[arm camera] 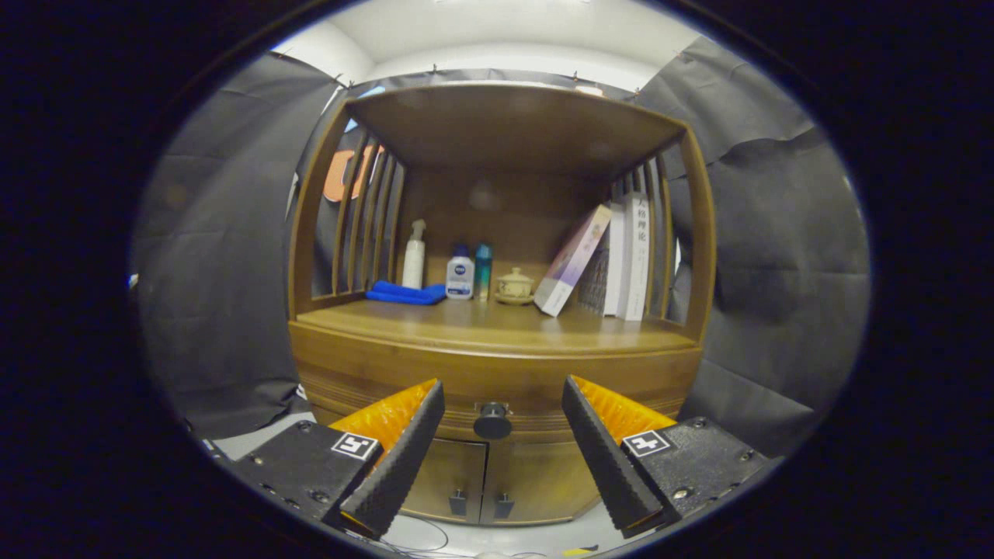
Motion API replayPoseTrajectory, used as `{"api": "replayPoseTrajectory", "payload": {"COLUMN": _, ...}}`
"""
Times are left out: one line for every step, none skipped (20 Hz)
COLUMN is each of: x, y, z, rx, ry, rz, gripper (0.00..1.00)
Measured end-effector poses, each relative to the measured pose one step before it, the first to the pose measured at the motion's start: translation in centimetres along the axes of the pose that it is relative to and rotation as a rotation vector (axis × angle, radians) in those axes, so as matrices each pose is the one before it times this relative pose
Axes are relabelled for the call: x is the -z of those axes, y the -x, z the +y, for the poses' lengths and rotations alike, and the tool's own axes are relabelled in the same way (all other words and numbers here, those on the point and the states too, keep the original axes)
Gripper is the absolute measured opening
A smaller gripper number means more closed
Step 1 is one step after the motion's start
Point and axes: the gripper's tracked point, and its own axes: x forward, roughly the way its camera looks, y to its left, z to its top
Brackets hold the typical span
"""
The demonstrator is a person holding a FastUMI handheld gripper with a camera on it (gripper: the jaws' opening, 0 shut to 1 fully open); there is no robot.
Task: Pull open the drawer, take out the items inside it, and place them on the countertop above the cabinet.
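Cabinet (497, 365) ahead, jaws spread wide.

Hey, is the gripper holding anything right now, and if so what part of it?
Nothing is held. The gripper is open, its fingers spread apart and touching nothing, with the drawer knob in the gap between them, further ahead on the closed drawer.

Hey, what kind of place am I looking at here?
Likely a mock home corner set up in a cloth-walled booth: a wooden cabinet with a closed drawer, toiletry bottles and books on its countertop. The open gripper frames the drawer knob.
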Motion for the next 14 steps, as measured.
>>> {"api": "replayPoseTrajectory", "payload": {"x": 0.561, "y": -1.187, "z": -0.093, "rx": 0.00447, "ry": -0.00475, "rz": 0.00422, "gripper": 1.00}}
{"api": "replayPoseTrajectory", "payload": {"x": 0.739, "y": -0.961, "z": -0.209, "rx": 0.00752, "ry": -0.00118, "rz": 0.01289, "gripper": 0.99}}
{"api": "replayPoseTrajectory", "payload": {"x": 1.033, "y": -0.727, "z": 0.026, "rx": 0.00379, "ry": -0.00206, "rz": 0.01012, "gripper": 0.99}}
{"api": "replayPoseTrajectory", "payload": {"x": 0.607, "y": -0.876, "z": 0.035, "rx": 0.00660, "ry": -0.00624, "rz": 0.00285, "gripper": 0.99}}
{"api": "replayPoseTrajectory", "payload": {"x": 0.530, "y": -0.791, "z": -0.045, "rx": 0.00337, "ry": -0.00557, "rz": 0.00719, "gripper": 0.99}}
{"api": "replayPoseTrajectory", "payload": {"x": 0.168, "y": -0.440, "z": -0.031, "rx": -0.00125, "ry": -0.00639, "rz": 0.00795, "gripper": 0.99}}
{"api": "replayPoseTrajectory", "payload": {"x": 0.363, "y": -0.169, "z": -0.420, "rx": 0.00084, "ry": -0.00296, "rz": 0.01215, "gripper": 0.99}}
{"api": "replayPoseTrajectory", "payload": {"x": 0.114, "y": -0.605, "z": 0.002, "rx": 0.00413, "ry": 0.00074, "rz": 0.00251, "gripper": 0.95}}
{"api": "replayPoseTrajectory", "payload": {"x": 0.530, "y": -0.552, "z": 0.118, "rx": 0.00496, "ry": 0.00211, "rz": 0.00671, "gripper": 0.91}}
{"api": "replayPoseTrajectory", "payload": {"x": 0.327, "y": -0.272, "z": 0.118, "rx": -0.00142, "ry": -0.00279, "rz": 0.00739, "gripper": 0.88}}
{"api": "replayPoseTrajectory", "payload": {"x": 0.152, "y": -0.334, "z": 0.176, "rx": -0.00168, "ry": -0.00812, "rz": 0.00241, "gripper": 0.84}}
{"api": "replayPoseTrajectory", "payload": {"x": -0.070, "y": -0.339, "z": 0.161, "rx": -0.00610, "ry": -0.00582, "rz": 0.00208, "gripper": 0.80}}
{"api": "replayPoseTrajectory", "payload": {"x": -0.038, "y": -0.614, "z": 0.104, "rx": -0.00023, "ry": 0.00198, "rz": -0.00013, "gripper": 0.76}}
{"api": "replayPoseTrajectory", "payload": {"x": 0.122, "y": -0.290, "z": 0.047, "rx": 0.00351, "ry": 0.00313, "rz": 0.00329, "gripper": 0.72}}
